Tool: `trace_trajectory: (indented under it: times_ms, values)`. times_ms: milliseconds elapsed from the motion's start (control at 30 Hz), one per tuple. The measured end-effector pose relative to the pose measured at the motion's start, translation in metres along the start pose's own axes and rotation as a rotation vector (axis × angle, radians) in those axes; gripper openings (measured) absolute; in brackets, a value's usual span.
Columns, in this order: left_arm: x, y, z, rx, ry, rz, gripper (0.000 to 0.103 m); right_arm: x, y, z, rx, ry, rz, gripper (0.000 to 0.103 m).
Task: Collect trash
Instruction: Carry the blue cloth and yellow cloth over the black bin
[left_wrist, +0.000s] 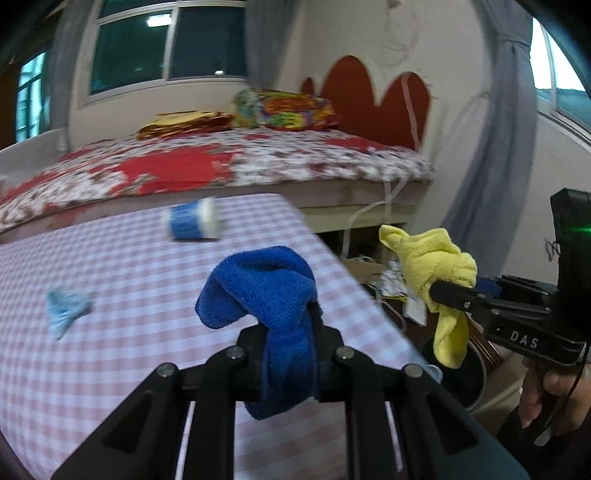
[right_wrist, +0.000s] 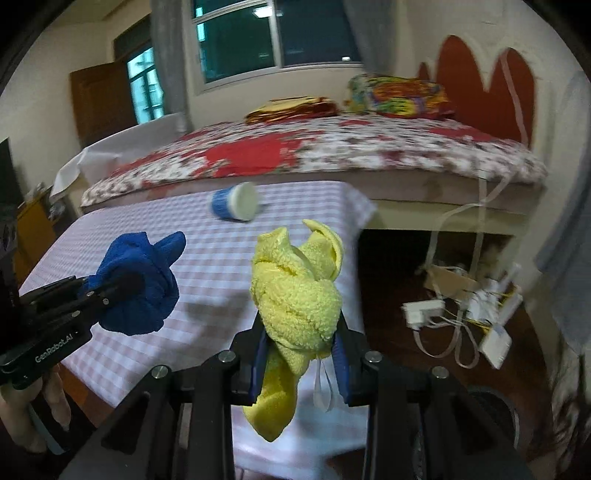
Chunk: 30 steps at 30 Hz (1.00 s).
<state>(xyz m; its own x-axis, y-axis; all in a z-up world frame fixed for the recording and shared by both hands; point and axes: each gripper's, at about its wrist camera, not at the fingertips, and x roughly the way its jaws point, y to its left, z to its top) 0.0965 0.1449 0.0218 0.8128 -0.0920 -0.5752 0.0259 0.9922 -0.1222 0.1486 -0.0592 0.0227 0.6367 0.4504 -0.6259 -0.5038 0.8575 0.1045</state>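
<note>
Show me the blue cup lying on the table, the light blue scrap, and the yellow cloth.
blue cup (right_wrist: 234, 202): right wrist view, on its side wall, near the white rim.
light blue scrap (left_wrist: 66, 308): left wrist view, on its crumpled middle.
yellow cloth (right_wrist: 295, 288): right wrist view, on the bunched knot above the fingers.

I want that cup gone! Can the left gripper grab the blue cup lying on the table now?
Probably not yet: the left gripper has its jaws clamped on the blue cloth, so they're full. The cup lies farther off on the table.
</note>
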Motion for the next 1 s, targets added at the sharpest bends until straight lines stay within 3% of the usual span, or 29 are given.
trace_trajectory:
  times_ms: [467,1000]
  values:
    - [0.029,-0.101,0.002,0.139,0.045,-0.174,0.018,-0.055,-0.106,-0.045,0.152,-0.003,-0.178,0.033]
    - [0.066,-0.203,-0.033,0.292,0.166,-0.367,0.017,-0.088,-0.19,-0.108,0.273,0.075,-0.339,0.033]
